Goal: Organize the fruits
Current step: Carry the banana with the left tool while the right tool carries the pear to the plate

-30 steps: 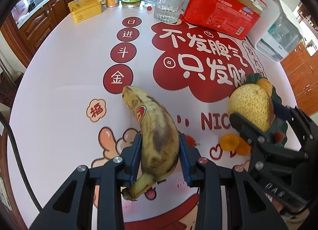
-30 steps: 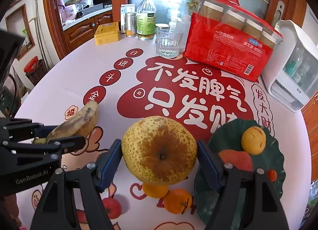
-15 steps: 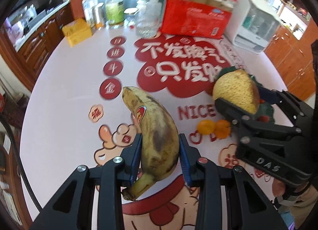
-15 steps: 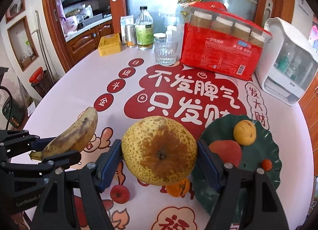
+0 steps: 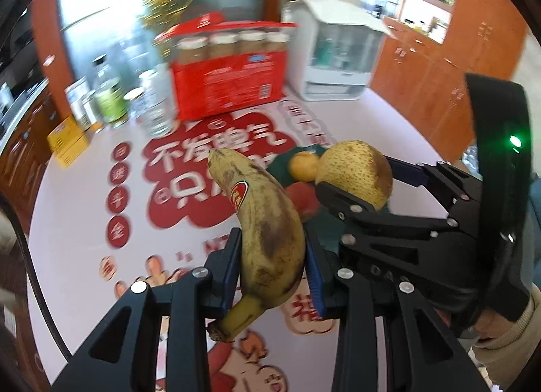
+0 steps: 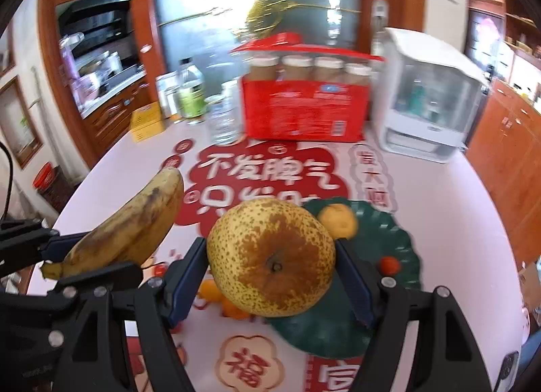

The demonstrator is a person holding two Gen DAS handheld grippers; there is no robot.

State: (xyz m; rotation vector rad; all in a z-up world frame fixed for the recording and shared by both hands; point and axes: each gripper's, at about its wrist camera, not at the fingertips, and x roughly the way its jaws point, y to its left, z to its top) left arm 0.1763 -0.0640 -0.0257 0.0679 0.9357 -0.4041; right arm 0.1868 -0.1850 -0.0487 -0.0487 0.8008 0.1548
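Both clamped: left gripper (image 5: 273, 265) on banana (image 5: 267, 229), right gripper (image 6: 270, 282) on pear (image 6: 270, 256).

The tablecloth (image 6: 439, 209) carries most of what can be read. On its red cloud patch (image 6: 270, 175) stand large white characters — 不发脾气 in the top row; the row beneath is half hidden by the pear (image 6: 270, 256). A pink flower badge (image 6: 248, 363) near the front edge holds a red 福. In the left view a red roundel (image 5: 117, 230) shows 金; the roundels above it are too blurred to read. The banana (image 5: 267, 239) bears a small red oval sticker (image 5: 238, 195), its wording too small to make out. The red pack (image 6: 304, 109) has white print — all blurred.
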